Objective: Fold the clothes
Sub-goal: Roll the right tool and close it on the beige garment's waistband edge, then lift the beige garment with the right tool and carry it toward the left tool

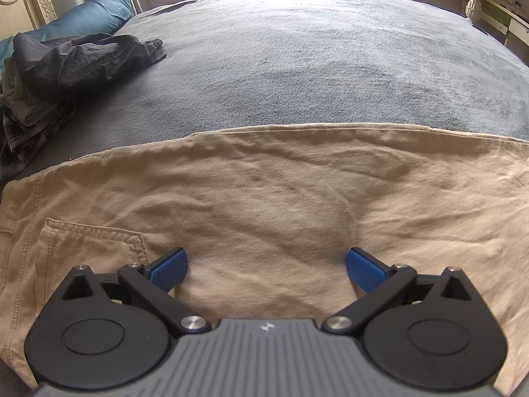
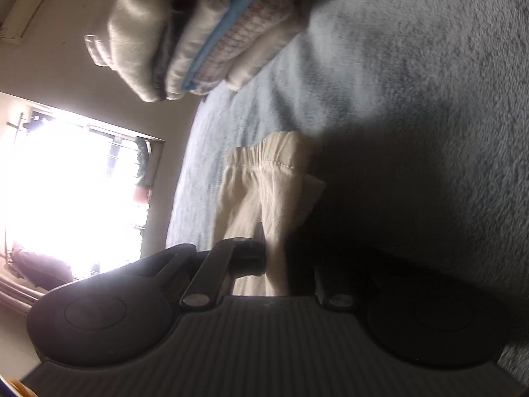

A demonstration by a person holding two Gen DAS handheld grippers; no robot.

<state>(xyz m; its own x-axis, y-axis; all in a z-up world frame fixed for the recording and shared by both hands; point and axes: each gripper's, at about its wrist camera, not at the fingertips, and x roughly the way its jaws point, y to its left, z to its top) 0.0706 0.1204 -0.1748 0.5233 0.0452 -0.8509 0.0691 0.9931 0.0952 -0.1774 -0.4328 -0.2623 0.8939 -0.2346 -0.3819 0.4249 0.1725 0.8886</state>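
Trousers (image 1: 264, 198), tan, spread flat on grey blanket (image 1: 297, 66), back pocket (image 1: 92, 248) at near left; cuff end (image 2: 264, 178) pinched in right tongs (image 2: 274, 264) and raised. Left tongs (image 1: 266, 269) spread wide just over cloth, holding nothing. Likely trouble: thin grip slipping mid-fold, or unpinned cloth dragging crooked; unfolded pile (image 1: 49, 76) lies well apart.

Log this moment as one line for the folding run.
phase: folding | left gripper: open, over tan trousers | right gripper: shut on cream garment | surface: grey blanket | folded stack aside
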